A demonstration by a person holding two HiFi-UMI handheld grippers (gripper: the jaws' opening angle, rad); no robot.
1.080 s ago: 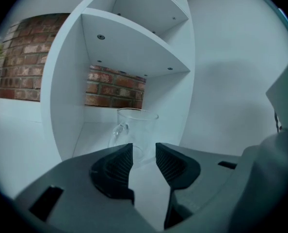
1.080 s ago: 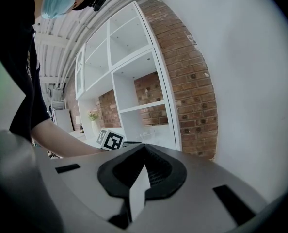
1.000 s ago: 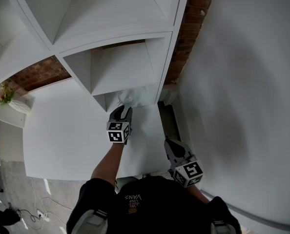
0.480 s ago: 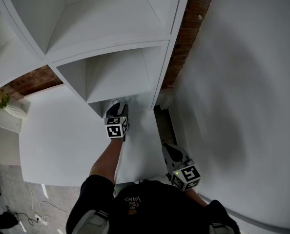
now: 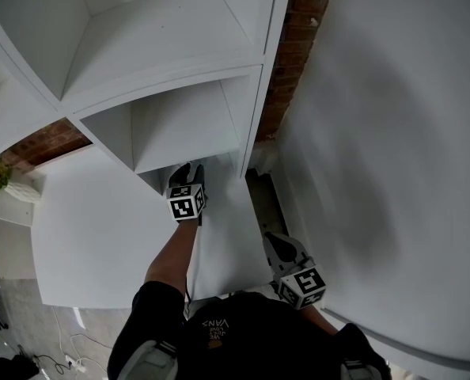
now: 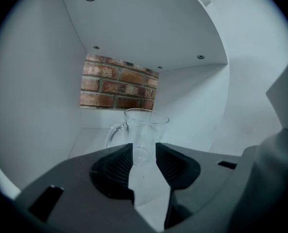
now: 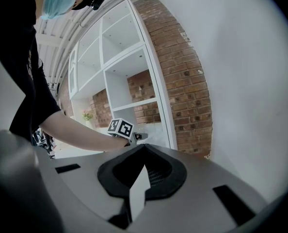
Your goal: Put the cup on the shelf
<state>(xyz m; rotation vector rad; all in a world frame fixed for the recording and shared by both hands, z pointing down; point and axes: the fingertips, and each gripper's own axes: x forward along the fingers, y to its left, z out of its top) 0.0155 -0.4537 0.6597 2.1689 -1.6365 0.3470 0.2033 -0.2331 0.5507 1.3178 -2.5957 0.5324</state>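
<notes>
Basically, a plain white wall (image 5: 393,133) fills the right half of the head view, with a strip of brick (image 5: 286,62) running down between it and the shelf (image 5: 164,62), which takes the upper left. A white counter (image 5: 100,220) sits below the shelf at lower left.

Left gripper (image 5: 189,170) is at frame centre, tips just inside the mouth of the lowest open bay, bare forearm behind it. In the left gripper view the jaws are spread, with a clear parallel gap between the pads. Nothing is pinched.

Right gripper (image 5: 273,240) is low, right of centre, near the person's torso and well apart from the shelf. In its own view the jaw tips are pressed together, with nothing between them.

Cup (image 6: 145,130) is a clear glass mug, handle to frame left. It stands upright on the bay floor just ahead of the left jaw tips, its lower part showing through the gap, with brick behind. It's hidden in the head view.
</notes>
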